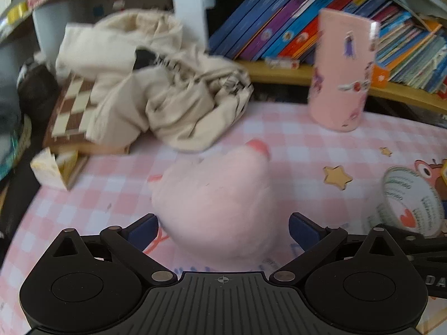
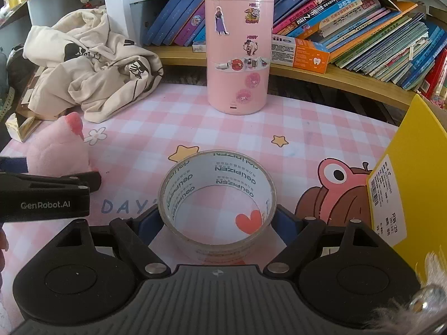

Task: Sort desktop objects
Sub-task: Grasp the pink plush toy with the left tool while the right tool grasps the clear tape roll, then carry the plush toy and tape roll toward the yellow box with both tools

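Left wrist view: the left gripper [image 1: 223, 224] hung low over the checked mat [image 1: 279, 139], jaws apart around a pink plush toy [image 1: 220, 195], contact unclear; crumpled cream cloth [image 1: 156, 83] lay beyond.

Right wrist view: the right gripper [image 2: 218, 220] flanked a tape roll [image 2: 218, 198], fingers seemingly touching it, a pink canister [image 2: 239, 53] standing behind

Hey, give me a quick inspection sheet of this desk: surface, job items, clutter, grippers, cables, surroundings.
Surface: pink checked mat with cartoon prints.
Job's things: tape roll lying flat; pink plush toy; pink cylinder upright at the back.
Clutter: cream garment heaped over a checkerboard; yellow box.
Grippers: left gripper straddles the plush; right gripper straddles the tape; contact unclear.
Cables: nothing seen.
Surroundings: shelf of leaning books.
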